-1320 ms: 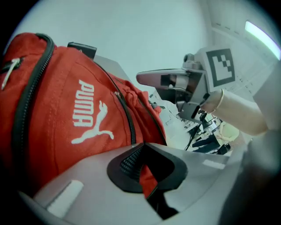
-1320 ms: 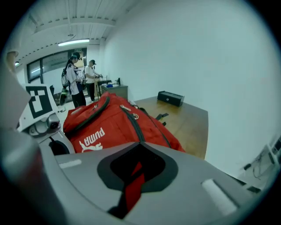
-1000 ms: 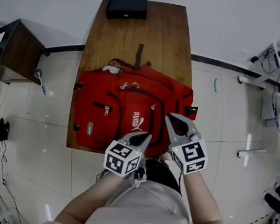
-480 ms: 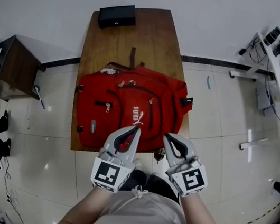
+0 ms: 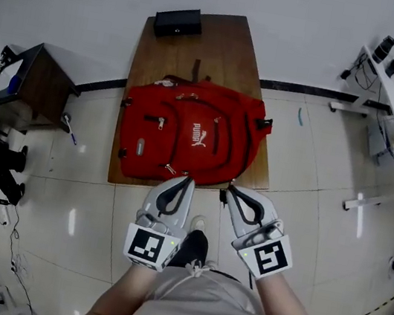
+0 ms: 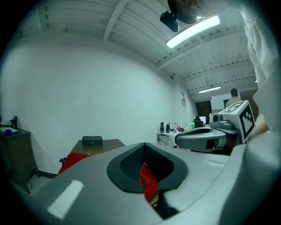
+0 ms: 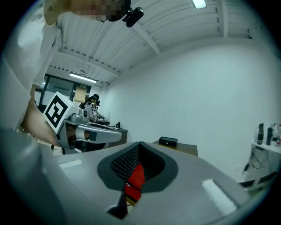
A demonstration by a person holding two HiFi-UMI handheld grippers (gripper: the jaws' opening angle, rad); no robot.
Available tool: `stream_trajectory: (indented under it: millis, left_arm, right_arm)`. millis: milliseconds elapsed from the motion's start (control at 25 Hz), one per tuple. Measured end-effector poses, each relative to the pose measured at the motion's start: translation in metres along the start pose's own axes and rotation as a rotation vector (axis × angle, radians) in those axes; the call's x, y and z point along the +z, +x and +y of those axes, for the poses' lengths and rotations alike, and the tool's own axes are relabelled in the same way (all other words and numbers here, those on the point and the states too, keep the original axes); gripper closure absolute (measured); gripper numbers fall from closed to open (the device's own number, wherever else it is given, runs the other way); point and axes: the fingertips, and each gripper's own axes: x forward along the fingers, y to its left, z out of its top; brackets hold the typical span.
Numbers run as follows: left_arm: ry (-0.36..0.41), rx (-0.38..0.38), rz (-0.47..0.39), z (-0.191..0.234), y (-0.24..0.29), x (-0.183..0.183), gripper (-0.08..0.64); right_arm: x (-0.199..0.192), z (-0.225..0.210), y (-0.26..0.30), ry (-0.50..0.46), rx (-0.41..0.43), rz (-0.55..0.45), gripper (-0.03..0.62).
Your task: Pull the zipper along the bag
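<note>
Left gripper (image 5: 188,180) and right gripper (image 5: 230,190) sit off the backpack (image 5: 186,132), at its 6 o'clock. Both jaws pressed together, empty. No zipper held; likely done or unstarted.

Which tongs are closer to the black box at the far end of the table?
Left. The left tongs hover at the near edge of the bag, nearly in line with the black box beyond it; the right tongs hover alongside, farther to the right.
</note>
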Motion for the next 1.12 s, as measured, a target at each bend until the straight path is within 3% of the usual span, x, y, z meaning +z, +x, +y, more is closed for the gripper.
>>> stream_trajectory:
  millis: [120, 280, 520, 800, 1120]
  left_arm:
    - [0.018, -0.007, -0.019, -0.028, -0.034, -0.003, 0.554]
    - [-0.017, -0.054, -0.044, -0.066, -0.079, -0.004, 0.554]
    - [0.028, -0.024, -0.028, -0.099, -0.136, -0.008, 0.554]
    - [0.044, -0.016, -0.019, -0.102, -0.171, -0.016, 0.554]
    - [0.031, -0.049, -0.034, -0.086, -0.183, -0.003, 0.554]
  right_arm:
    - [-0.001, 0.023, -0.034, -0.017, 0.017, 0.012, 0.584]
    - [-0.002, 0.048, -0.077, -0.032, 0.024, 0.035, 0.584]
    - [-0.006, 0.089, -0.118, -0.015, 0.050, 0.060, 0.584]
    - [-0.010, 0.131, -0.119, -0.015, 0.095, 0.078, 0.584]
    - [0.006, 0.144, -0.110, -0.024, 0.045, 0.079, 0.584]
